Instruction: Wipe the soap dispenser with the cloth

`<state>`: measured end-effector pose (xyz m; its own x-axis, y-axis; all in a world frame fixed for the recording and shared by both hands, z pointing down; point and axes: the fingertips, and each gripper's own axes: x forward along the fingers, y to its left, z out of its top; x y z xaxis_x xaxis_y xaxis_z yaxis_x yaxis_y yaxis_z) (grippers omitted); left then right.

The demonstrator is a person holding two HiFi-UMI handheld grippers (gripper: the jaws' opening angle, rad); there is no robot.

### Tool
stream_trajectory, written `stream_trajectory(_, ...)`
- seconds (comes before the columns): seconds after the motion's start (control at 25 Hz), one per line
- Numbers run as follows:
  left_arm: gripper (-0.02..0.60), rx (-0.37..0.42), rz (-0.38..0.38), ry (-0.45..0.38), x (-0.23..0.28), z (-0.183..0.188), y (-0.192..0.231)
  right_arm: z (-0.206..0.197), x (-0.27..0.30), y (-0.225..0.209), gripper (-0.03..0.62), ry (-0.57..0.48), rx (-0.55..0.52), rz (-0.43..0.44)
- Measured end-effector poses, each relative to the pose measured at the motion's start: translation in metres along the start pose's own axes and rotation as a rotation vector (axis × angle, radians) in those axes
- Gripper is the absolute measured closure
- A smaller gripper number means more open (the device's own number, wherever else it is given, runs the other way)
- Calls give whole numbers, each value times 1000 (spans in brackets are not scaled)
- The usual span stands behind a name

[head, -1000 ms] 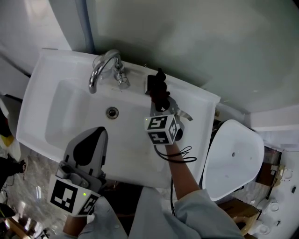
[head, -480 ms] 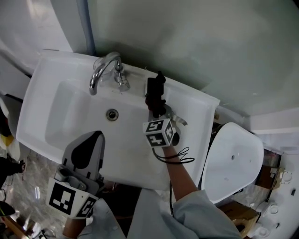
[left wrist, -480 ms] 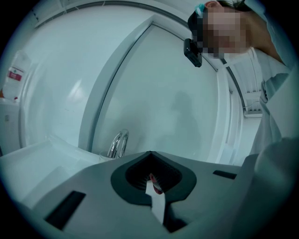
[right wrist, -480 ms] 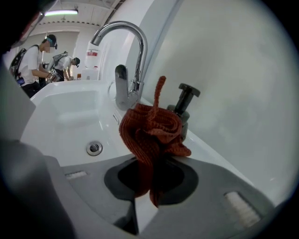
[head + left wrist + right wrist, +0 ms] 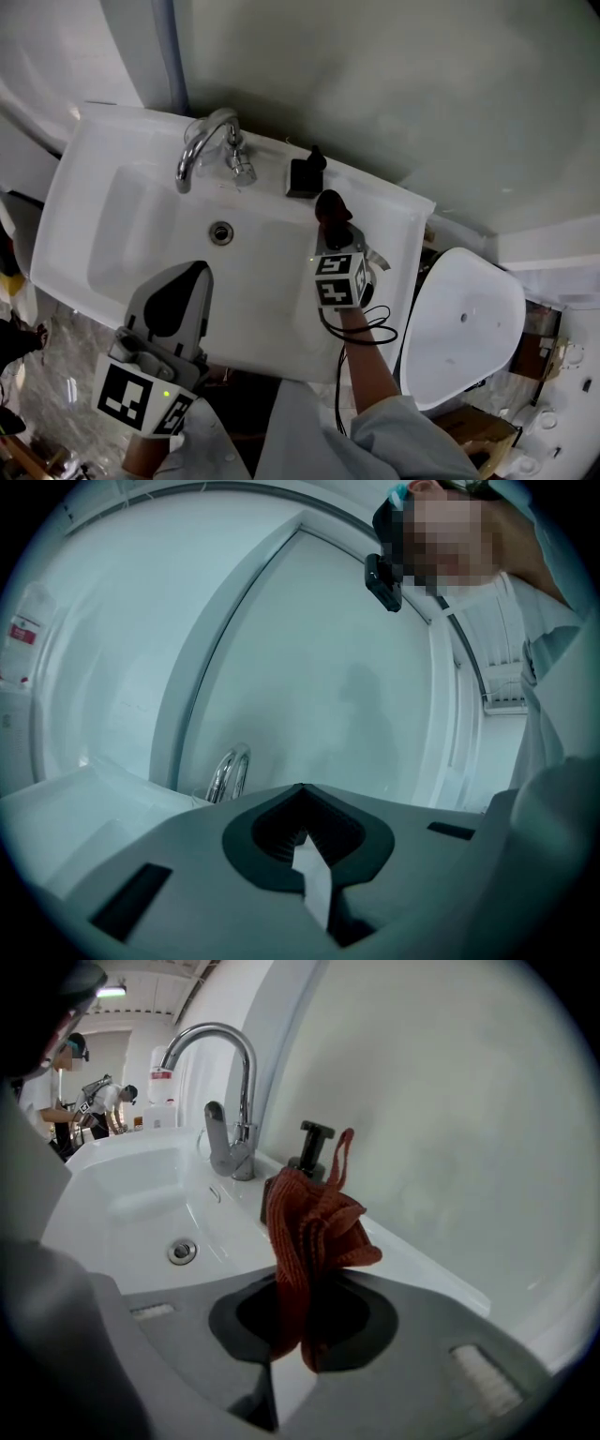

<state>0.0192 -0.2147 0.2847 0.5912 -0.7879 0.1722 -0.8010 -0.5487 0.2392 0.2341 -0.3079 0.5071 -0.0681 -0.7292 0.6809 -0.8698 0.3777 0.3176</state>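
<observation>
Rust-red knit cloth (image 5: pixel 309 1237) is what the right gripper (image 5: pixel 292 1335) has its jaws pinched on. The fabric bunches up out of the dark opening between them, and a thin loop sticks up at the top. From the head view, the cloth (image 5: pixel 330 206) sits at the tip of the right gripper (image 5: pixel 334 228), over the back ledge of the sink (image 5: pixel 94 150).

The soap dispenser (image 5: pixel 305 174) is a small dark pump bottle standing upright on that same ledge, just beside the cloth. There seems to be a sliver of white between them from above, so I can't call it touching. In the right gripper view the pump head (image 5: pixel 315 1138) pokes out right behind the cloth.

Next along the ledge is the chrome faucet (image 5: pixel 202 142), curving over the basin. The drain (image 5: pixel 221 232) is below it.

The left gripper (image 5: pixel 180 289) is way off from all that, hovering over the front edge of the sink. Its jaws are pressed together with nothing in them. Its own view mostly shows pale wall, with the faucet (image 5: pixel 229 772) peeking over the grey body.

A black cable (image 5: pixel 361 323) loops off the right gripper near the wrist.
</observation>
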Motion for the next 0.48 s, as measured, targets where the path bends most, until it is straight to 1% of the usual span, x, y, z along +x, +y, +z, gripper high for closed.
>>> stream_trajectory(0.12, 584, -3, -8, -4, 2, 1, -3, 15, -12, -17, 539, -36, 4, -24)
stream_trajectory(0.28, 584, -4, -16, -8, 4, 2, -6, 47, -21, -38, 539, -99, -10, -53)
stream_trajectory(0.48, 584, 10, -20, -10, 6, 3, -9, 80, -21, -50, 539, -150, -76, -81)
